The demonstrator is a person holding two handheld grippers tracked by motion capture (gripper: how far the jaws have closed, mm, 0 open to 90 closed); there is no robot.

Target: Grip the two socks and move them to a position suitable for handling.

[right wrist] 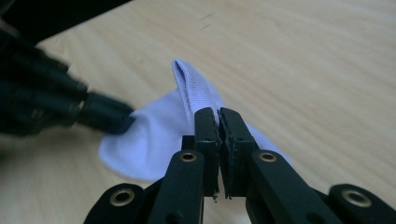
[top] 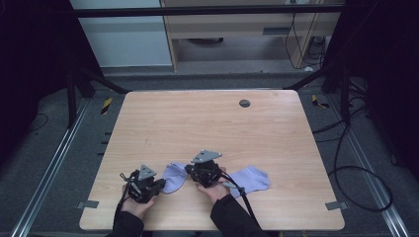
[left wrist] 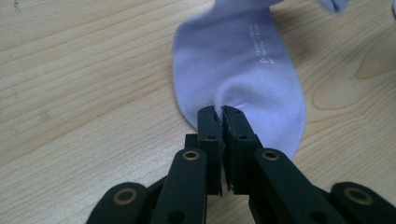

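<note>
Sock [left wrist: 236,65] pinched by left gripper [left wrist: 220,114], right gripper [right wrist: 218,114]

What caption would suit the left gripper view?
Left gripper shut on the edge of a lavender sock lying on a wooden table.

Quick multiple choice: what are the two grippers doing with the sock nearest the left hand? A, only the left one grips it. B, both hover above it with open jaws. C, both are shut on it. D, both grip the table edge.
C: the left gripper pinches the rounded end of the lavender sock, and the right gripper is shut on a raised fold of it.
</note>
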